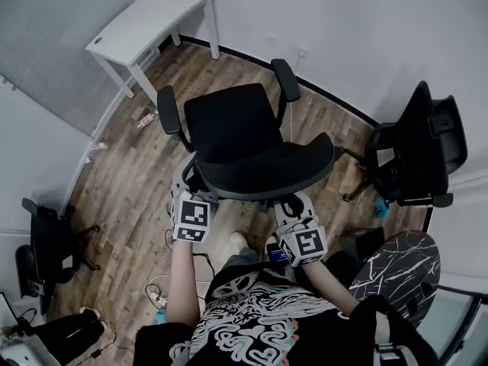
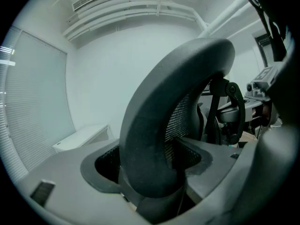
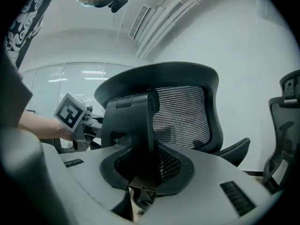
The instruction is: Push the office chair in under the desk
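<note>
A black mesh office chair [image 1: 236, 128] stands mid-floor with its backrest [image 1: 267, 175] toward me and its seat facing the white desk [image 1: 152, 17] at the far left wall. My left gripper [image 1: 189, 195] is shut on the backrest's left rim [image 2: 164, 102], which fills the gap between its jaws. On the right side, my right gripper [image 1: 294, 209] is shut on the black support post [image 3: 140, 130] behind the mesh back [image 3: 185, 111]. The left gripper's marker cube [image 3: 70, 111] shows in the right gripper view. A stretch of wood floor lies between chair and desk.
A second black chair [image 1: 419, 147] stands by the right wall, and a third [image 1: 46, 246] at the left edge. Cables and a power strip [image 1: 156, 296] lie on the floor near my feet. A dark marbled round top [image 1: 400, 269] sits at lower right.
</note>
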